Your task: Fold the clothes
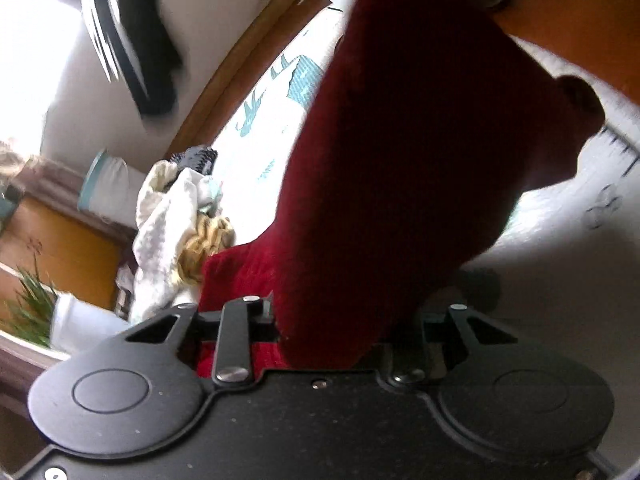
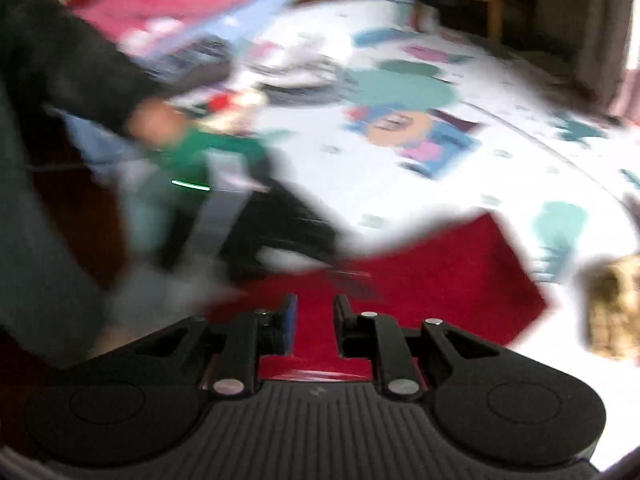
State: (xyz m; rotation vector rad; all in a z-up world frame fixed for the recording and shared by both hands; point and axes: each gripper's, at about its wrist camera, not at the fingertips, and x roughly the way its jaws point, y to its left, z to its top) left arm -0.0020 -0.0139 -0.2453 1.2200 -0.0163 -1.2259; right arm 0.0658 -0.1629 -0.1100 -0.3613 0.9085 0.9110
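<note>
A dark red garment point(image 1: 400, 160) rises from between the jaws of my left gripper point(image 1: 348, 312) and fills the middle of the left wrist view. The jaws are shut on a thick bunch of it, which hides the right finger. Seen from the right wrist, the same red garment point(image 2: 440, 272) spreads flat over the bed sheet, and the left gripper point(image 2: 288, 232) reaches its edge, a hand point(image 2: 152, 120) on its green handle. My right gripper point(image 2: 316, 304) hovers over the red cloth with a narrow gap between its pads and nothing pinched. A blurred black ribbed shape point(image 1: 132, 48), apart from the garment, looks like that gripper.
The bed sheet point(image 2: 400, 128) is white with teal and cartoon prints. A heap of white and yellow clothes point(image 1: 176, 224) lies at one side, by the wooden bed frame point(image 1: 240, 60). A pink blanket point(image 2: 180, 4) sits at the far end and a tan knitted item point(image 2: 612, 304) at the right.
</note>
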